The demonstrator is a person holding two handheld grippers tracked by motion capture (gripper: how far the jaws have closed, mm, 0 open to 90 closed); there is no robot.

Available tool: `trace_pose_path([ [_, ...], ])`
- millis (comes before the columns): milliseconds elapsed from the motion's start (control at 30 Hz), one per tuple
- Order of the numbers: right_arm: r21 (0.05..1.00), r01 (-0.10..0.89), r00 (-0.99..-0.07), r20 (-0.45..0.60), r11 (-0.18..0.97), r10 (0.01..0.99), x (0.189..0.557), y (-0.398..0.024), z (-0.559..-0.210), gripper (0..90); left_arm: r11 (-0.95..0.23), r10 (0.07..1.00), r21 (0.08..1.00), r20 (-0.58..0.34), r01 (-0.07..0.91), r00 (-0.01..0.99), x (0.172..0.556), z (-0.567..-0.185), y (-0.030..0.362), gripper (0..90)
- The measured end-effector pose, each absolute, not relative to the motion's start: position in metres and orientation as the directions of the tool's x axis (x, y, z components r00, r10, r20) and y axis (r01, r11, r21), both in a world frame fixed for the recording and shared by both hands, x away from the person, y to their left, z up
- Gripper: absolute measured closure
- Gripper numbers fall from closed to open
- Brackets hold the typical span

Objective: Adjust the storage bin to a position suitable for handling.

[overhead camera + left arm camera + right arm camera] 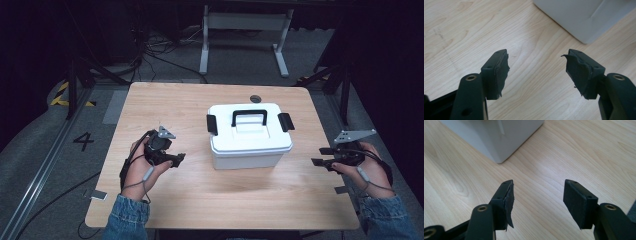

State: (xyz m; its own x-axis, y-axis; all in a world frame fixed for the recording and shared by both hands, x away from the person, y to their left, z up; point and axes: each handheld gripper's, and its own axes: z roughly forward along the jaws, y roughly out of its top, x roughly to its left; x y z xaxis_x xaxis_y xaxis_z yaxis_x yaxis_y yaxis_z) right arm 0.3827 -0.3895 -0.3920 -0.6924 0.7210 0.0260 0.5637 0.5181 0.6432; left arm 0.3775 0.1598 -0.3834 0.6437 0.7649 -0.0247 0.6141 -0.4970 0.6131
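High view: one white lidded box with one black handle and two black side latches sits mid-bench | left claw at 9 o'clock, right claw at 3 o'clock, both spread, empty | step, judged: approach; next likely needs reaching the latches.

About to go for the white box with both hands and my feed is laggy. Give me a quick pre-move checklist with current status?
1. Left hand-held gripper open, nothing between jaws: ok.
2. Right hand-held gripper open, nothing between jaws: ok.
3. White box upright on the table, between both grippers: ok.
4. Lid seated, black handle lying flat: ok.
5. Side latches fastened: cannot tell.
6. Jaw pads intact: not ok, edges frayed and peeling.
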Motion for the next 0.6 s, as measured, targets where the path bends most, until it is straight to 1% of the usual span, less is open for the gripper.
trace_pose_path([
  [300,0.657,0.561,-0.687,0.030,0.503,0.726,0.380,-0.394,-0.391,42.7,-0.462,0.778,0.643,-0.037,0.611,0.627,0.376,-0.371,0.162,30.6],
  [367,0.659,0.562,-0.685,0.031,0.500,0.728,0.379,-0.395,-0.391,42.8,-0.451,0.778,0.647,-0.053,0.615,0.626,0.376,-0.367,0.163,30.3],
  [600,0.665,0.571,-0.670,0.040,0.481,0.741,0.372,-0.401,-0.390,42.8,-0.400,0.764,0.709,-0.092,0.581,0.639,0.381,-0.350,0.159,26.5],
])
